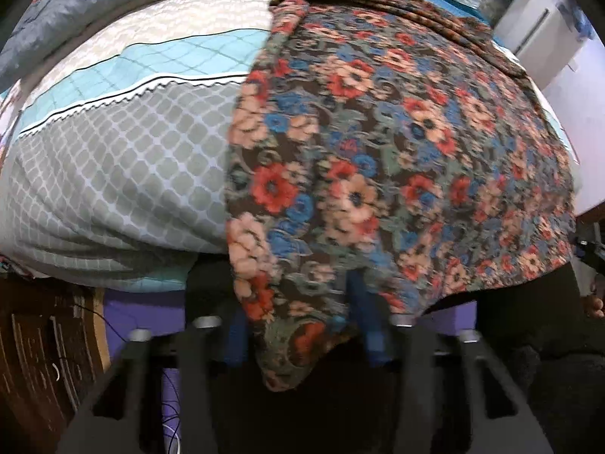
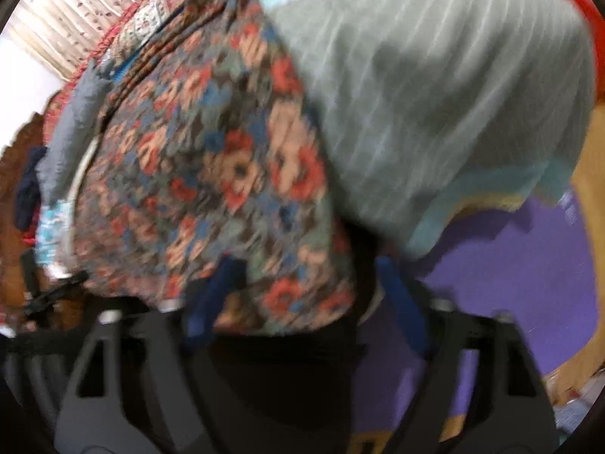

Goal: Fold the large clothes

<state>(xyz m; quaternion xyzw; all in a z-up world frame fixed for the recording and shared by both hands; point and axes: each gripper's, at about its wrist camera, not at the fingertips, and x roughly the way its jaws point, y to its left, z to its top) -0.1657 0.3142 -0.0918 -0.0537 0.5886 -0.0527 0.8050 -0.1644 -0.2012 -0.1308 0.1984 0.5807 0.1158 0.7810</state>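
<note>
A large floral garment (image 1: pixel 378 151) with red, peach and blue flowers lies spread on the bed and hangs over its near edge. My left gripper (image 1: pixel 298 325) has its blue fingers (image 1: pixel 363 317) either side of the garment's hanging lower left corner; the jaws stand wide apart. In the blurred right wrist view the same garment (image 2: pixel 211 174) hangs over the bed edge. My right gripper (image 2: pixel 302 295) straddles its lower right corner with blue fingers (image 2: pixel 211 302) spread wide. The cloth hides both gripper tips in part.
The bed's quilt (image 1: pixel 124 174) is grey and turquoise, and it also shows in the right wrist view (image 2: pixel 435 94). A grey pillow (image 1: pixel 75 3) lies at the far left. A purple floor mat (image 2: pixel 529 265) lies below. White furniture (image 1: pixel 540 34) stands at the far right.
</note>
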